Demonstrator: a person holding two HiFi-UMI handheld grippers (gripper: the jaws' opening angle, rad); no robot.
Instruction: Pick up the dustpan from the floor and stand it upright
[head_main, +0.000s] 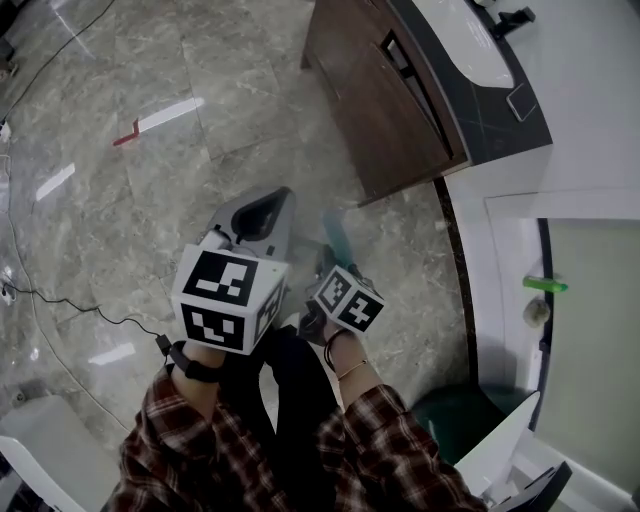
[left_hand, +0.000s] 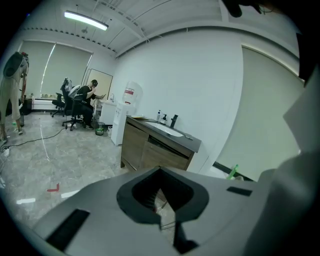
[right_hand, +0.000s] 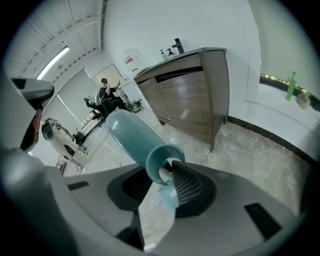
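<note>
The dustpan shows only as its teal tube handle (right_hand: 131, 136), which runs up and away to the left from my right gripper (right_hand: 165, 175). The handle's open ring end sits between the jaws against the meshed right pad (right_hand: 187, 186), while the left pad stands off it with floor showing in the gap. In the head view the handle (head_main: 333, 233) rises as a blurred teal bar just ahead of the right gripper (head_main: 326, 258). The pan is hidden. My left gripper (head_main: 262, 212) hangs beside it on the left. Its jaws (left_hand: 160, 192) meet at the tips with nothing between them.
A brown vanity cabinet (head_main: 385, 110) with a sink stands ahead on the right. A white curb (head_main: 500, 300) carries a green bottle (head_main: 545, 285). A dark green bin (head_main: 455, 415) is near my right side. Red tape (head_main: 125, 137) and a thin cable (head_main: 80, 305) lie on the marble floor.
</note>
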